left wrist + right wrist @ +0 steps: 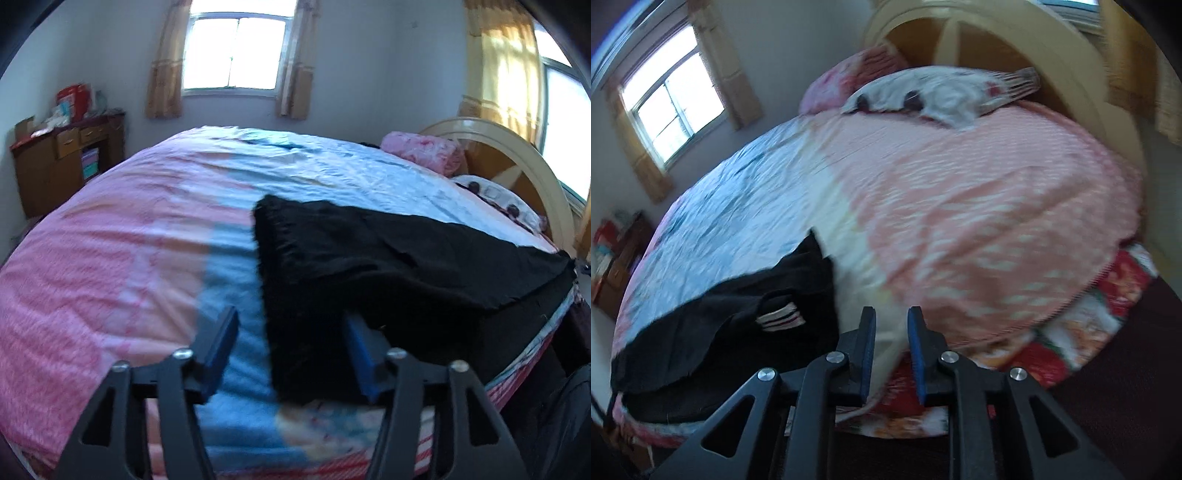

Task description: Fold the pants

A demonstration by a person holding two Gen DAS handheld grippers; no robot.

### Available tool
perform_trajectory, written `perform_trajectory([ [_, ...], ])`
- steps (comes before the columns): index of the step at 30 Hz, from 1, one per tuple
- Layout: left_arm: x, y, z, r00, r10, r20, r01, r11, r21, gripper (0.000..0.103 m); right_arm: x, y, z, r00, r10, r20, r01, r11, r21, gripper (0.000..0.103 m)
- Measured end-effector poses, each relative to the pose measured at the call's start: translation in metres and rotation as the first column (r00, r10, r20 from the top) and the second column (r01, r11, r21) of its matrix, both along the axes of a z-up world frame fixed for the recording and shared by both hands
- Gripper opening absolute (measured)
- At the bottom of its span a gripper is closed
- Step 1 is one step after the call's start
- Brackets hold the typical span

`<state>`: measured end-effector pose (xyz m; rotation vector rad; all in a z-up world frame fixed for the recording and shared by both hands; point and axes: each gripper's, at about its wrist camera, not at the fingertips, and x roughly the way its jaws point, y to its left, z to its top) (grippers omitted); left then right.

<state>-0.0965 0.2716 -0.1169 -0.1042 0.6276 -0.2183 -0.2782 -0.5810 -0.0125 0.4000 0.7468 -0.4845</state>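
Black pants [369, 258] lie spread on a bed with a pink and blue cover [110, 258]. In the left wrist view my left gripper [291, 328] is open wide, its jaws straddling the near left edge of the pants just above the cloth, holding nothing. In the right wrist view the pants [738, 317] lie at lower left, showing a white-striped patch [779, 317]. My right gripper [892, 325] is open with a narrow gap and empty, over the bed's near edge, just right of the pants.
Pillows [923, 92] and a pink bundle [424, 151] lie at the curved wooden headboard [517, 162]. A wooden desk [62, 158] with clutter stands at the far left wall. Curtained windows [236, 51] are behind. Dark floor [1126, 350] lies beside the bed.
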Motion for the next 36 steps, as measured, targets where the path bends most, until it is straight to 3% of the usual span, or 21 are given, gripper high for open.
perform_trajectory([
  [2, -0.002, 0.014, -0.006, 0.998, 0.058, -0.031, -0.059, 0.998, -0.013, 0.067, -0.003, 0.011, 0.008, 0.999, 0.006, 0.049, -0.006, 1.000, -0.004, 0.020],
  [6, -0.009, 0.032, -0.005, 0.988, 0.126, -0.087, -0.137, 0.981, -0.134, 0.067, 0.015, 0.061, 0.019, 0.985, 0.106, 0.133, -0.107, 0.994, 0.002, 0.022],
  [9, -0.015, 0.016, 0.003, 0.985, 0.135, -0.103, -0.147, 0.982, -0.117, 0.067, 0.058, 0.131, 0.010, 0.952, 0.286, 0.109, -0.285, 0.958, -0.022, 0.045],
  [10, -0.014, 0.010, 0.004, 0.985, 0.138, -0.106, -0.149, 0.984, -0.100, 0.067, 0.071, 0.151, 0.004, 0.937, 0.335, 0.095, -0.334, 0.942, -0.028, 0.048],
  [14, -0.013, -0.024, 0.016, 0.991, 0.125, -0.053, -0.126, 0.992, -0.006, 0.067, 0.131, 0.252, -0.030, 0.827, 0.562, -0.027, -0.562, 0.826, -0.041, 0.048],
  [17, -0.009, -0.039, 0.028, 0.996, 0.087, 0.001, -0.087, 0.996, 0.018, 0.067, 0.160, 0.325, -0.054, 0.710, 0.701, -0.074, -0.704, 0.710, -0.032, 0.048],
  [20, 0.000, -0.040, 0.035, 0.999, 0.034, 0.011, -0.034, 0.999, -0.027, 0.068, 0.173, 0.390, -0.072, 0.592, 0.798, -0.115, -0.805, 0.592, -0.040, 0.048],
  [21, 0.004, -0.040, 0.036, 1.000, 0.031, 0.006, -0.031, 0.999, -0.035, 0.068, 0.175, 0.416, -0.079, 0.540, 0.830, -0.141, -0.841, 0.536, -0.066, 0.048],
  [26, 0.017, -0.040, 0.032, 1.000, -0.017, 0.000, 0.017, 0.995, -0.098, 0.068, 0.173, 0.486, -0.105, 0.386, 0.885, -0.260, -0.922, 0.357, -0.152, 0.048],
  [32, 0.024, -0.042, 0.021, 1.000, -0.018, -0.007, 0.016, 0.983, -0.181, 0.063, 0.170, 0.530, -0.128, 0.291, 0.885, -0.364, -0.949, 0.219, -0.228, 0.048],
  [34, 0.027, -0.042, 0.018, 1.000, -0.023, -0.013, 0.020, 0.981, -0.191, 0.055, 0.173, 0.538, -0.136, 0.281, 0.872, -0.401, -0.948, 0.189, -0.254, 0.048],
  [36, 0.029, -0.042, 0.015, 0.999, -0.025, -0.028, 0.019, 0.981, -0.191, 0.036, 0.179, 0.544, -0.144, 0.285, 0.851, -0.442, -0.943, 0.167, -0.288, 0.048],
])
